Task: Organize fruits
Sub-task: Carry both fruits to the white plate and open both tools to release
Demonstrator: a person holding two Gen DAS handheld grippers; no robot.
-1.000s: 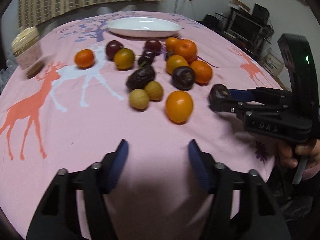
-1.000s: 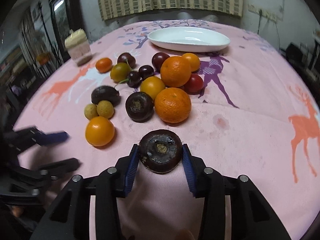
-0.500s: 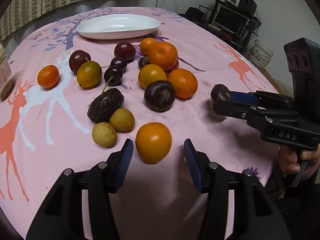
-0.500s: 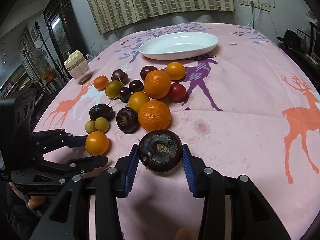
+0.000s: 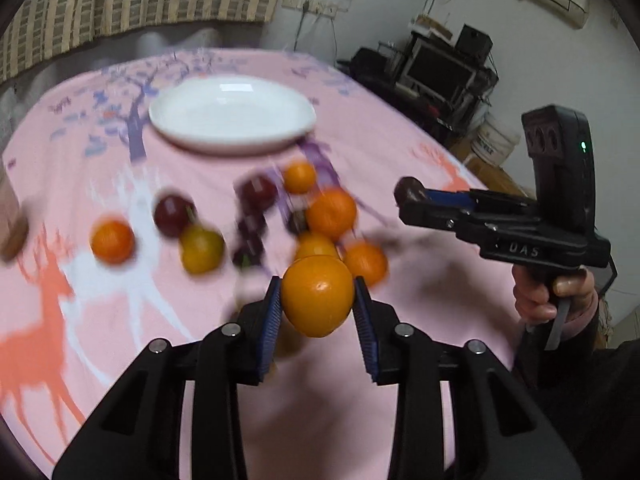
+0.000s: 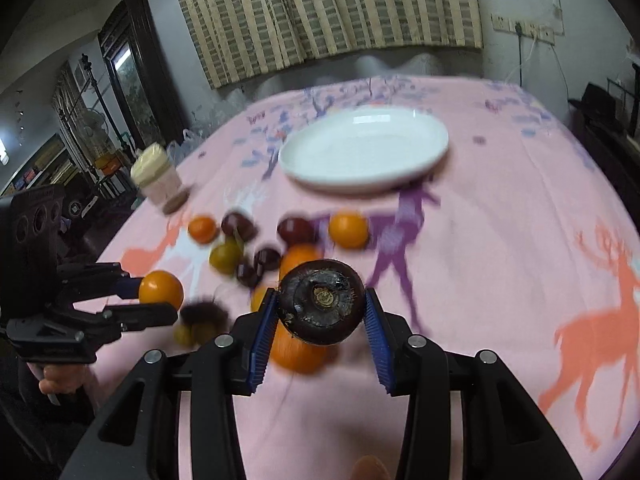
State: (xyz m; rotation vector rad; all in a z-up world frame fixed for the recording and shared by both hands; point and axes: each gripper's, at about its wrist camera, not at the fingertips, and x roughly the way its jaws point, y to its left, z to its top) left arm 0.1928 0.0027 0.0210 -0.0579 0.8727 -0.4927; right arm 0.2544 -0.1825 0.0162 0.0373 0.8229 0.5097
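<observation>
Pink cloth printed with orange, white and purple deer covers the desk (image 5: 400,152), which fills both views. Toward its far side sits a white oval plate (image 5: 232,114), bare of fruit, also seen from the right wrist (image 6: 364,148). Off to the left of the plate in the right wrist view stands a small jar with a cream lid (image 6: 158,178), blurred.

Between the plate and the cameras lies a loose cluster of fruit, smeared by motion: several oranges, among them a large one (image 5: 331,213) near the middle of the group, dark red plums such as one (image 5: 174,216) on the left side, and a yellow-green fruit (image 5: 201,249) just in front of that plum.

The left claw (image 5: 316,300) is closed on an orange fruit (image 5: 317,295), its blue pads pressing both sides, and the fruit hangs above the cloth; from the right wrist the same claw (image 6: 154,298) and its orange (image 6: 161,290) show at the left edge. The right claw (image 6: 320,308) grips a dark purple round fruit (image 6: 321,301), stem end facing the camera, lifted over the cluster. In the left wrist view that claw (image 5: 414,196) reaches in from the right with the dark fruit (image 5: 406,190) at its tips.
</observation>
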